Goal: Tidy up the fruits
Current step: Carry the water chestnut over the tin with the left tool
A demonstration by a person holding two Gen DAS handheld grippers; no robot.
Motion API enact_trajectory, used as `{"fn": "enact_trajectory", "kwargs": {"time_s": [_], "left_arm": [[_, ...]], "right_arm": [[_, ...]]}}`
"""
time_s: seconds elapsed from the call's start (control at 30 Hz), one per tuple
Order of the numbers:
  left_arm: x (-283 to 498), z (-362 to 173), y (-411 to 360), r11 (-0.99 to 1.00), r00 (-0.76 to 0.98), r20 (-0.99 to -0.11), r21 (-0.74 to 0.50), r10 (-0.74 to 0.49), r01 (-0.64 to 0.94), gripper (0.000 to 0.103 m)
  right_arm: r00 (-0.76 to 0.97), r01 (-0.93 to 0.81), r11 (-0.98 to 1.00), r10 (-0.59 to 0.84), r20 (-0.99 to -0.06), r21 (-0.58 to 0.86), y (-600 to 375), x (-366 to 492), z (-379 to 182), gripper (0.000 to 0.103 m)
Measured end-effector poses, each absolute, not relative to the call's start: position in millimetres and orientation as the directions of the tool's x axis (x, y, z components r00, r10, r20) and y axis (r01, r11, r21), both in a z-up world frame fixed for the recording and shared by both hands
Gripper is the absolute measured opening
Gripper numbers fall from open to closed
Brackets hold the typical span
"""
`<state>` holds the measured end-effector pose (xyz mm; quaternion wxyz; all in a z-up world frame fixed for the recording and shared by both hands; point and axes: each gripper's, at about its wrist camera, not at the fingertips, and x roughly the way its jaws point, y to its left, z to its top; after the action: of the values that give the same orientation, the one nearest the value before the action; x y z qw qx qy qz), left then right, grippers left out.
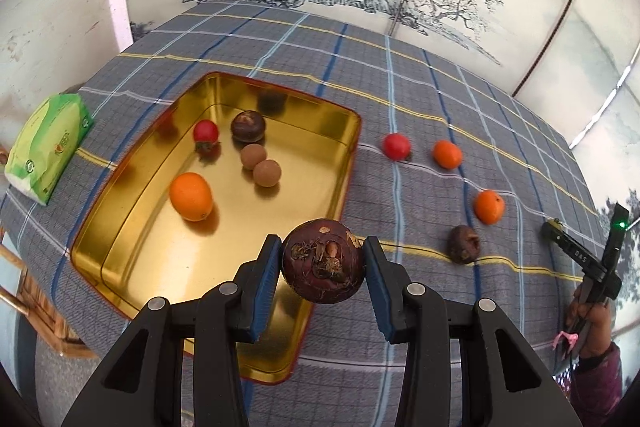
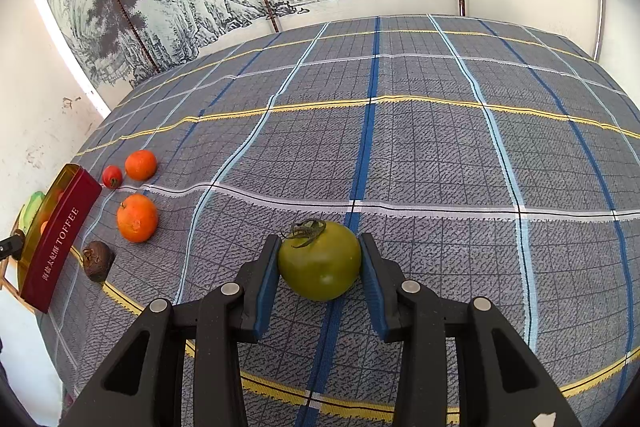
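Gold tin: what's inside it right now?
Inside the tin: one orange, a red tomato, a dark brown fruit and two tan round fruits. The near corner is hidden by the left tongs and their fruit.

The tin tray (image 1: 352,131) is polished metal, gold and mirror-bright inside, so the fruit in it throws blurred reflections on its walls; its outer side (image 2: 60,239) is glossy red lacquer with printed lettering. The tablecloth (image 2: 420,155) is a matt woven cloth with a coarse, ribbed weave. The left gripper (image 1: 323,263) is matt black plastic with round metal rivets and ridged blue pads, as is the right gripper (image 2: 320,267). The dark brown fruit (image 1: 323,261) has a dull, rough, flaky skin. The green tomato (image 2: 320,263) is smooth and faintly shiny. The oranges (image 2: 137,218) look finely pitted. The tissue pack (image 1: 46,147) is glossy plastic wrap.
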<state>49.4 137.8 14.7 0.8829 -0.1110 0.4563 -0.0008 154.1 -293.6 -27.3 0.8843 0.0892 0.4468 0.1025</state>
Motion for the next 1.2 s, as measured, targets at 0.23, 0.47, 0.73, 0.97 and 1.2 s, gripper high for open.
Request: {"fn": "enact_trajectory", "kwargs": {"time_s": [0.23,0.47,0.73,0.97,1.2], "left_arm": [[47.8,12.6,144.5,0.974,0.583,-0.808,-0.193,-0.09,-0.117,0.043],[48.3,10.7,147.6,0.973,0.58,-0.81,-0.191,-0.083,-0.127,0.043],[48.4,6.8,153.5,0.971,0.576,-0.814,-0.191,-0.075,-0.144,0.043],[47.9,2.6,160.7,0.969,0.57,-0.819,-0.189,-0.065,-0.161,0.043],[47.4,-0.2,162.9,0.97,0.566,-0.823,-0.18,-0.058,-0.162,0.043]], "right_arm": [[0.579,-0.102,0.964,0.26,-0.773,0.247,-293.2,155.0,-28.0,0.037],[0.58,-0.102,0.964,0.259,-0.772,0.247,-292.7,155.0,-27.8,0.037],[0.58,-0.102,0.964,0.258,-0.773,0.246,-292.8,155.6,-28.4,0.037],[0.58,-0.102,0.964,0.257,-0.773,0.244,-291.5,155.7,-27.8,0.037],[0.58,-0.102,0.965,0.256,-0.773,0.243,-291.3,156.2,-28.0,0.037]]}}
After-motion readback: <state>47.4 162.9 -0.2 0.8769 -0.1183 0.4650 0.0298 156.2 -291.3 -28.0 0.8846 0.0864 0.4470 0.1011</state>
